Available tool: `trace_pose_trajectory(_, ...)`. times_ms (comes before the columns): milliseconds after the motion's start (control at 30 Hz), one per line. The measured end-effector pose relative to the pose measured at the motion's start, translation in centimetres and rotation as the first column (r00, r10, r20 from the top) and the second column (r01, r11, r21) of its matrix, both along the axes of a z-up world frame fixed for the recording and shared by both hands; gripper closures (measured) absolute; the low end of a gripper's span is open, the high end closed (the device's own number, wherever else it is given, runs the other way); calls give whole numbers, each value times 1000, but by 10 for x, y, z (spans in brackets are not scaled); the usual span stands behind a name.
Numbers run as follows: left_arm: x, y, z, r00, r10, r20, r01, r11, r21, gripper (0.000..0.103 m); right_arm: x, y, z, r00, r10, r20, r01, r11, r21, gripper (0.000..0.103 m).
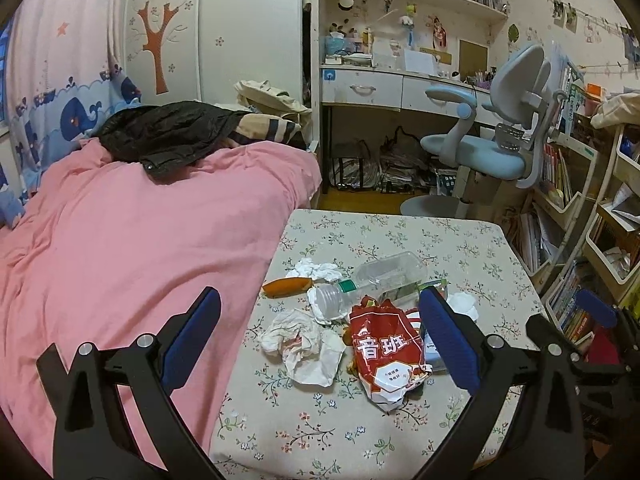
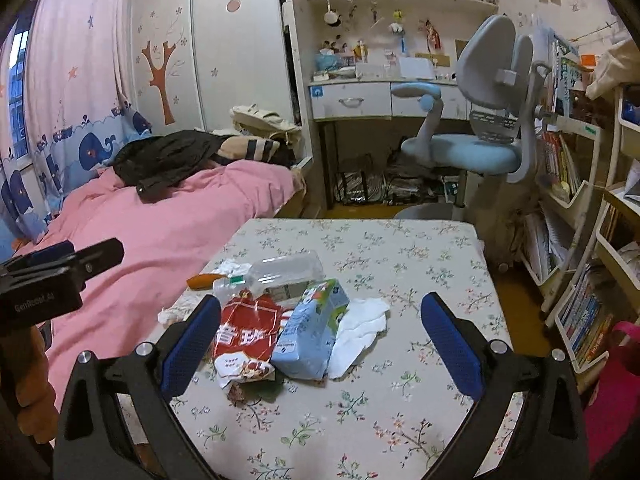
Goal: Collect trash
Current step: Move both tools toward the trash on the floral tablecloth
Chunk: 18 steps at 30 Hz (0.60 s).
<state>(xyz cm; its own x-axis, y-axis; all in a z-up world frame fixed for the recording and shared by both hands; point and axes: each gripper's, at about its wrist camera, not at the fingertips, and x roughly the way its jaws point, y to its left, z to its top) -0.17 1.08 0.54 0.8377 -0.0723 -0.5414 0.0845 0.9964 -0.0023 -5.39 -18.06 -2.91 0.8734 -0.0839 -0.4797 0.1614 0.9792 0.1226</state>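
A pile of trash lies on the floral table (image 1: 460,240) (image 2: 400,248). It holds a red snack bag (image 1: 386,354) (image 2: 248,334), a light blue carton (image 2: 310,334), a clear plastic bottle (image 1: 376,280) (image 2: 280,272), crumpled white tissues (image 1: 304,342) (image 2: 360,330) and an orange wrapper (image 1: 286,286) (image 2: 204,280). My left gripper (image 1: 320,330) is open and empty, above the pile's near side. My right gripper (image 2: 320,332) is open and empty, with the red bag and carton between its fingers in view. The left gripper's body also shows in the right wrist view (image 2: 48,280).
A bed with a pink cover (image 1: 140,240) (image 2: 168,220) borders the table's left edge. A blue-grey desk chair (image 1: 500,140) (image 2: 476,120) and a desk stand beyond the table. Bookshelves (image 1: 592,220) (image 2: 580,240) line the right side.
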Motion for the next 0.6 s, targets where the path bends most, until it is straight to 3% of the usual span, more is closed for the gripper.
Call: trace_pose_trajectory(600,3,1,2,1000,1,2,-1,1000,-2,7,-2,-4,3,1000,-22,4,22,1000,22,7)
